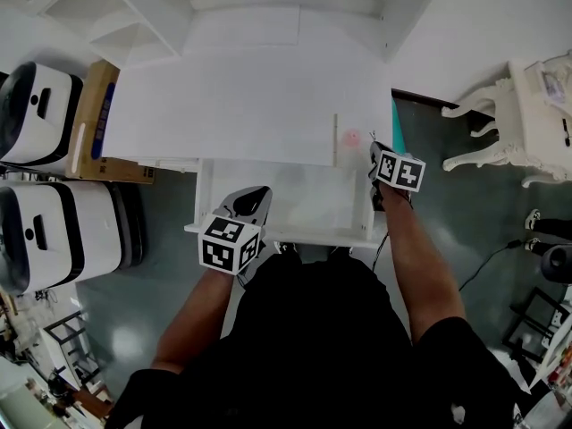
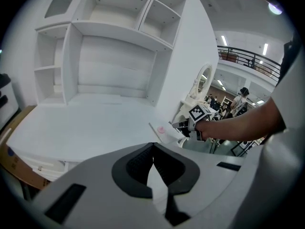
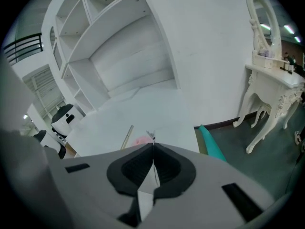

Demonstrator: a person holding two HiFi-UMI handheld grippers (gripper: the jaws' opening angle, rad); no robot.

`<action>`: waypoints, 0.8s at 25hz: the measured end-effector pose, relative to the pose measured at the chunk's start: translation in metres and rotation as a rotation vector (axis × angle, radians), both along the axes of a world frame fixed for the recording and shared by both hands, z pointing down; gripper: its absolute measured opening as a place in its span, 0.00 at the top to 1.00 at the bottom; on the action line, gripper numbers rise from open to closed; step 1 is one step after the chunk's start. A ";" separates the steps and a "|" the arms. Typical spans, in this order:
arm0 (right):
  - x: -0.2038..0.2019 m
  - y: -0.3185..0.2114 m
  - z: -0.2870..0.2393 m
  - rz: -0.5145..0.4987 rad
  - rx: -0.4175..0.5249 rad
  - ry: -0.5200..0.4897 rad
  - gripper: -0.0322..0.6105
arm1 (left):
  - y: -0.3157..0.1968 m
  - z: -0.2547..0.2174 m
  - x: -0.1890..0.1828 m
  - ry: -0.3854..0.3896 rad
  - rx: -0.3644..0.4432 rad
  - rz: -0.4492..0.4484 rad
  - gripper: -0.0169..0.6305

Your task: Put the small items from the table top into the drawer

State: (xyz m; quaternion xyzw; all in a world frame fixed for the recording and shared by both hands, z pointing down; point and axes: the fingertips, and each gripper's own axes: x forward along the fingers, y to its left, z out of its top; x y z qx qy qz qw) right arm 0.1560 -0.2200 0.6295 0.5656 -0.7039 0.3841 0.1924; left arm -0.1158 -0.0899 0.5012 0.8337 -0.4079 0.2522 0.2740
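Note:
The white table top [image 1: 241, 105] carries a pink small item [image 1: 351, 138] and a thin pale stick [image 1: 336, 137] near its right front corner. Below the front edge the white drawer [image 1: 279, 233] stands pulled out. My right gripper [image 1: 375, 148] is at the table's right front corner, just right of the pink item [image 3: 140, 140] and the stick [image 3: 127, 136]. Its jaws [image 3: 153, 144] are shut on a thin wire-like pin [image 3: 152, 136] that pokes out of the tips. My left gripper [image 1: 255, 192] hovers over the drawer's left front, shut [image 2: 153, 145] with nothing in it.
Two white and black machines [image 1: 40, 105] [image 1: 54, 231] and a cardboard box [image 1: 94, 119] stand left of the table. A teal thing [image 1: 396, 128] leans at its right side. An ornate white dressing table [image 1: 527, 114] is at the far right. Open shelves [image 2: 114, 42] rise behind the table.

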 end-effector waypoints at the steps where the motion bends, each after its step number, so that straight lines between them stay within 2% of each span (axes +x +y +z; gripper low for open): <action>1: -0.003 0.005 -0.004 -0.009 0.007 -0.011 0.90 | 0.000 0.001 0.000 0.001 0.001 0.002 0.96; 3: -0.014 0.017 -0.010 -0.051 0.017 -0.029 0.90 | 0.000 0.002 0.002 0.002 0.004 0.008 0.96; 7: -0.043 0.051 -0.014 -0.214 0.022 -0.019 0.90 | 0.002 0.007 0.009 0.004 -0.002 0.027 0.96; 14: -0.094 0.121 0.021 -0.504 -0.031 0.112 0.90 | 0.013 0.016 0.017 -0.003 -0.029 0.048 0.96; 20: -0.114 0.135 0.075 -0.590 -0.124 0.173 0.90 | 0.020 0.015 0.019 -0.003 -0.039 0.045 0.96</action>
